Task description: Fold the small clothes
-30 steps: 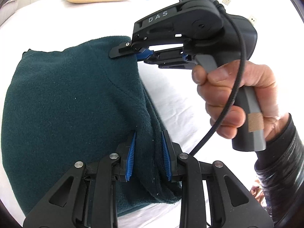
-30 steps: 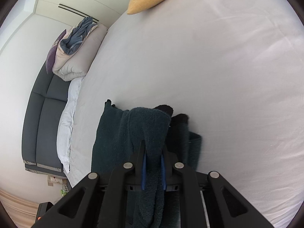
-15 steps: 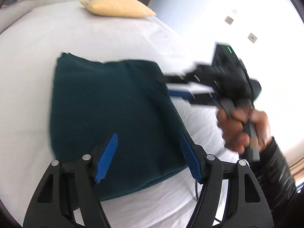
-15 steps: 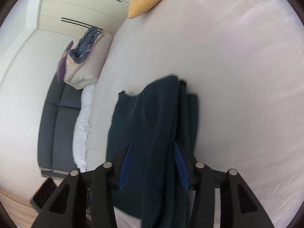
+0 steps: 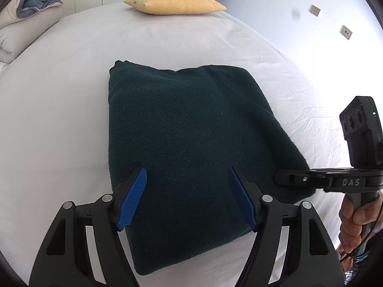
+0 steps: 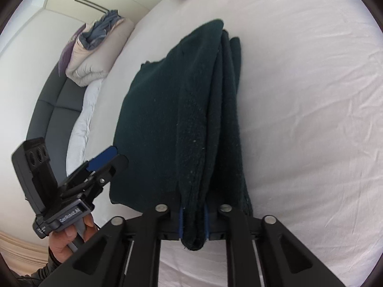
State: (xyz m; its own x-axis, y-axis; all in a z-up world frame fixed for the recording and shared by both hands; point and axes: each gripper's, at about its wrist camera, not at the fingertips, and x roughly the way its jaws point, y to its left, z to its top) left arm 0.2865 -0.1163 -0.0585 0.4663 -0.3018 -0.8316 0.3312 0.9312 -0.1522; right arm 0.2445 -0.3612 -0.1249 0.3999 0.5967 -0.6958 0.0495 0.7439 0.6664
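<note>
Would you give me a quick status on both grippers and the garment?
Left gripper open, just widened, above the folded dark green garment. Right gripper shut on garment's edge, just closed. Nothing in the way on bed.

The dark green folded garment (image 5: pixel 191 143) is looking like thick, nubbly fleece, matt and a bit linty. It's sitting on a smooth white cotton-looking bed sheet (image 5: pixel 71 83), lightly creased. The mustard yellow pillow (image 5: pixel 174 1) at top is showing a coarse woven cloth. Black gripper arms are looking like matt plastic with ribbed blue pads (image 5: pixel 132 198).
</note>
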